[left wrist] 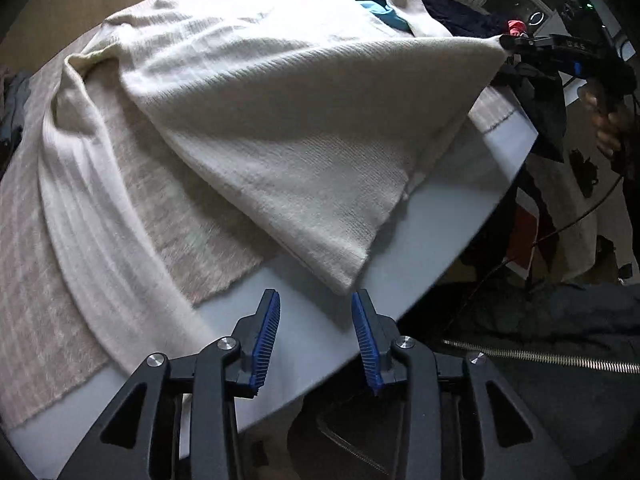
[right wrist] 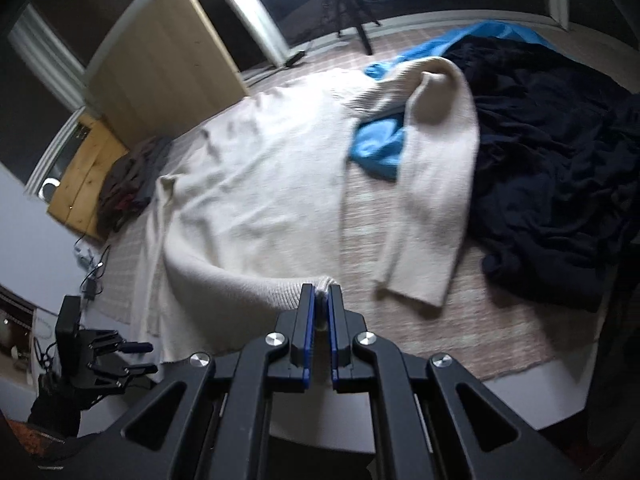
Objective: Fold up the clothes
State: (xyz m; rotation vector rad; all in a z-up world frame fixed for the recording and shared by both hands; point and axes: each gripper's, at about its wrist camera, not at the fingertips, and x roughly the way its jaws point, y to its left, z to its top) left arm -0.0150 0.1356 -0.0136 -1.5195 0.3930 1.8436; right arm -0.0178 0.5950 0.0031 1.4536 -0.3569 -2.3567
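A cream knit sweater (left wrist: pixel 256 92) lies spread on a bed with a beige blanket (left wrist: pixel 24 248). My left gripper (left wrist: pixel 316 304) is open and empty, just in front of the sweater's near hem corner (left wrist: pixel 344 276), over the white bed edge. My right gripper (right wrist: pixel 322 294) is shut on the other hem corner (right wrist: pixel 324 282) and holds it lifted; it also shows in the left wrist view (left wrist: pixel 508 42) at the far right. The sweater's body (right wrist: pixel 256 184) lies flat, one sleeve (right wrist: pixel 432 200) runs toward me on the right. The left gripper shows at lower left in the right wrist view (right wrist: pixel 140 358).
A blue garment (right wrist: pixel 376 148) lies under the sleeve. A dark navy pile (right wrist: pixel 560 184) fills the bed's right side. Dark clothes (right wrist: pixel 128 184) sit on a wooden bedside unit (right wrist: pixel 84 172) at left. A wardrobe (right wrist: pixel 160 60) and a tripod (right wrist: pixel 352 12) stand beyond. Cables hang at right (left wrist: pixel 560 232).
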